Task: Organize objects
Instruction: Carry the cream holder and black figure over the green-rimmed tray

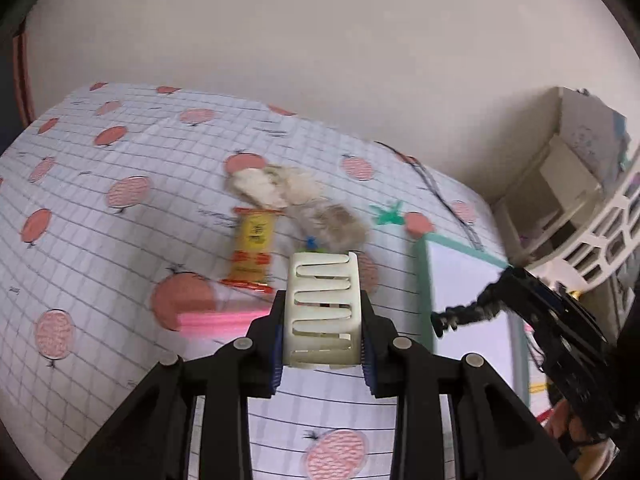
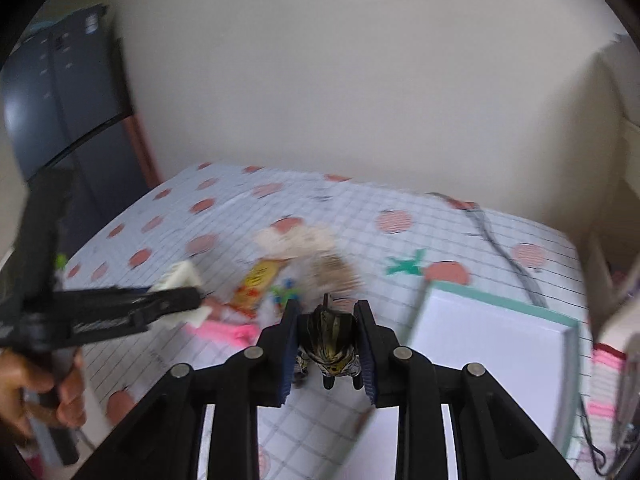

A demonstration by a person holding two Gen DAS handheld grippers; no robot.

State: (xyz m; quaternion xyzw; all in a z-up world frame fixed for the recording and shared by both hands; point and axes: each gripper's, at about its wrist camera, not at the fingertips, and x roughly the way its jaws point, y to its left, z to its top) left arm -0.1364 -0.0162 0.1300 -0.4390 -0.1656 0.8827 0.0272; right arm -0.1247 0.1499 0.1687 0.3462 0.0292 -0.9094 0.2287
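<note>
Two objects are held at once: a cream slotted clip point(image 1: 323, 309) is pinched between the pads of the left gripper point(image 1: 323, 354), and a small dark-and-gold toy figure point(image 2: 329, 340) is clamped in the right gripper point(image 2: 329, 354), its legs hanging below the pads. Both are carried clear above the checked cloth with pink fruit prints point(image 1: 100, 216). Left on the cloth are a yellow snack packet point(image 1: 252, 252), a fluffy beige plush point(image 1: 304, 204), a pink flat item point(image 1: 216, 318) and a green star-shaped piece point(image 1: 386, 216); a white tray with a teal rim point(image 1: 424, 280) lies to the right of them, and a white lattice basket point(image 1: 600, 236) stands beyond it. The step in hand is judged to be the carrying of both pieces to a container, most likely the tray, though which one is meant cannot be told. It is best done with the grips kept unchanged during travel, since the figure is held only by its narrow body and could pivot. The two grippers are best kept apart over the tray, each piece lowered until it is near the floor of the tray, and the jaws spread only then, one after the other.
</note>
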